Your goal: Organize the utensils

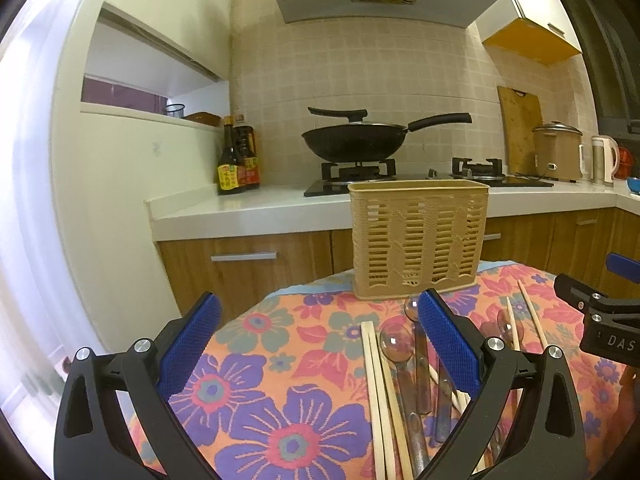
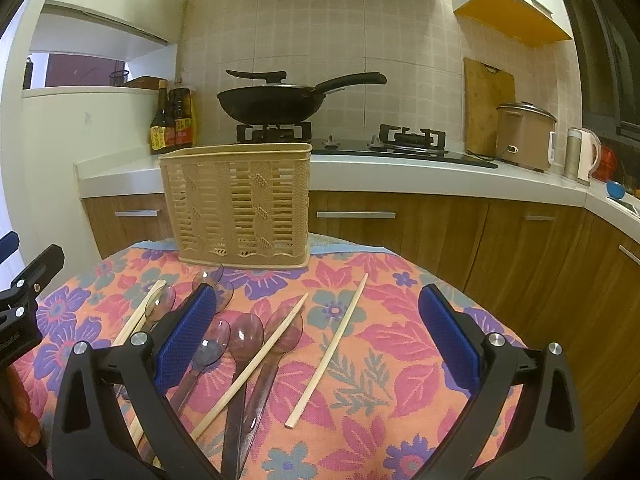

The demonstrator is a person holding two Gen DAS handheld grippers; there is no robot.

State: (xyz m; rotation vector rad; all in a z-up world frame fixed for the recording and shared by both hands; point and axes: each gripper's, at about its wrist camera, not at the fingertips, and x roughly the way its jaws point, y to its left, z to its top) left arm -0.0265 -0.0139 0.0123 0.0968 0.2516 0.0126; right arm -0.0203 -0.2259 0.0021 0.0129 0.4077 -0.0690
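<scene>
Left gripper (image 1: 320, 344) above tabletop (image 1: 256, 360), jaws wide apart, nothing between them. Right gripper (image 2: 318, 338) same: jaws spread, nothing held. Beige basket (image 2: 240, 204) stands upright at far edge of flowered cloth. Clear spoons (image 2: 244, 344) and chopsticks (image 2: 328, 352) lie loose on cloth in front of basket, some crossing each other. One chopstick pair (image 1: 380, 392) lies together near left gripper.
</scene>
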